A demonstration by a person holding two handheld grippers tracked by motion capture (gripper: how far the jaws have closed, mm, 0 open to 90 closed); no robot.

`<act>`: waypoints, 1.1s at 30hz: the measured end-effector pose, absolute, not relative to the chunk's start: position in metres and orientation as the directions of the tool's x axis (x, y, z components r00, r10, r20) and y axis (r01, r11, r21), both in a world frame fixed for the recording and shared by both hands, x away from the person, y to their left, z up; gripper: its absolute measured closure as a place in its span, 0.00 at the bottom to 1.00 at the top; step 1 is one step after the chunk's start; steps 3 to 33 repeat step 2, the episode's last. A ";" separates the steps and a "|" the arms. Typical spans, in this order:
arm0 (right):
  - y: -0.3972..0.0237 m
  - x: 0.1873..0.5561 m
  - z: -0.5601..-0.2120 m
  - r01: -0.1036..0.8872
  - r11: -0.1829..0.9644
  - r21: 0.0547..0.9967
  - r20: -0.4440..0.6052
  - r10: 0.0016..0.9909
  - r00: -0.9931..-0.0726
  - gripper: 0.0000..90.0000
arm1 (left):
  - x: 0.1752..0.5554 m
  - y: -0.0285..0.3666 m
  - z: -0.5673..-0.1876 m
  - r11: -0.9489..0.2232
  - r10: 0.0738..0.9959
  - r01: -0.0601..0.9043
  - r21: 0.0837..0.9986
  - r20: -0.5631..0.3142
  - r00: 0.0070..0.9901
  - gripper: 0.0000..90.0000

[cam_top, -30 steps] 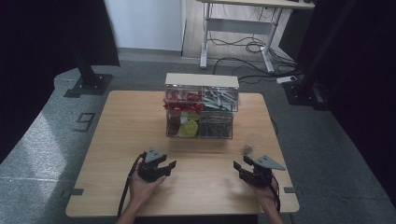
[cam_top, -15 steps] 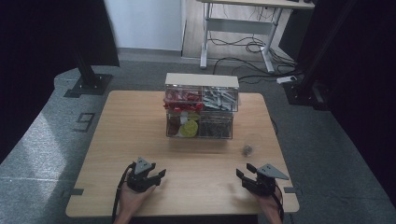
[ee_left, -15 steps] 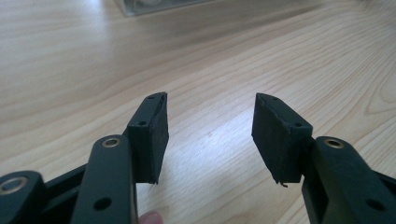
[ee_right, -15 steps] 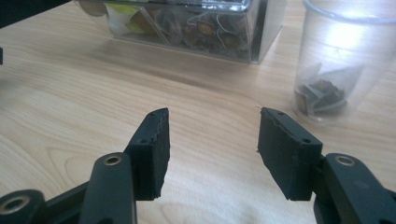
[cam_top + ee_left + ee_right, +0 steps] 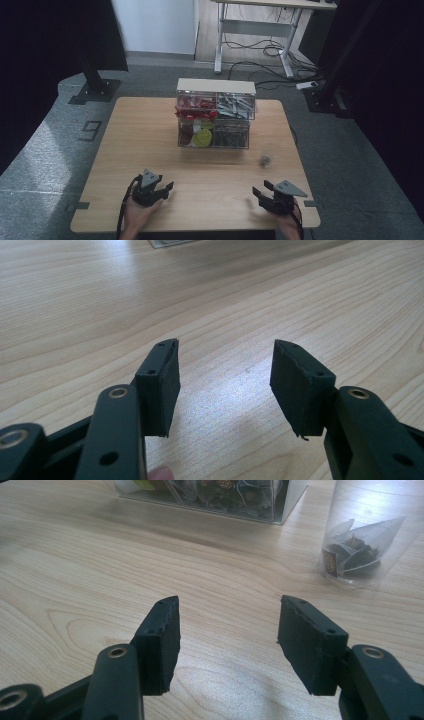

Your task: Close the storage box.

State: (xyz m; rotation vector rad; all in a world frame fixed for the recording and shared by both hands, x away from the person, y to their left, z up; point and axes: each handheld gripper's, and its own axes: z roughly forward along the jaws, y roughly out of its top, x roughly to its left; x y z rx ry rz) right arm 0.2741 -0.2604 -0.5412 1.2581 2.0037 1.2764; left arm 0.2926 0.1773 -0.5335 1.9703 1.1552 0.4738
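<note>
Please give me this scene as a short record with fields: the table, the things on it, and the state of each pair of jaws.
surface: wooden table
organizer: clear box with compartments, at the far middle of the table, holding red, yellow, grey and dark items
cup: clear plastic cup with a tea bag inside, upright, right of the organizer and apart from it
left gripper: near edge of the table, jaws open, nothing between them
right gripper: near edge, jaws open, nothing between them, cup ahead of it
</note>
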 end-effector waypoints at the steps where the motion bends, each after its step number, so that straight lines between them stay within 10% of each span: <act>1: -0.260 0.274 -0.541 0.453 0.157 0.877 0.095 0.870 -0.484 0.47 | 0.293 0.177 -0.534 -0.278 0.854 0.558 0.782 -0.065 0.517 0.51; 33: -0.260 0.275 -0.541 0.453 0.158 0.877 0.093 0.870 -0.485 0.47 | 0.293 0.176 -0.534 -0.282 0.854 0.553 0.784 -0.057 0.517 0.50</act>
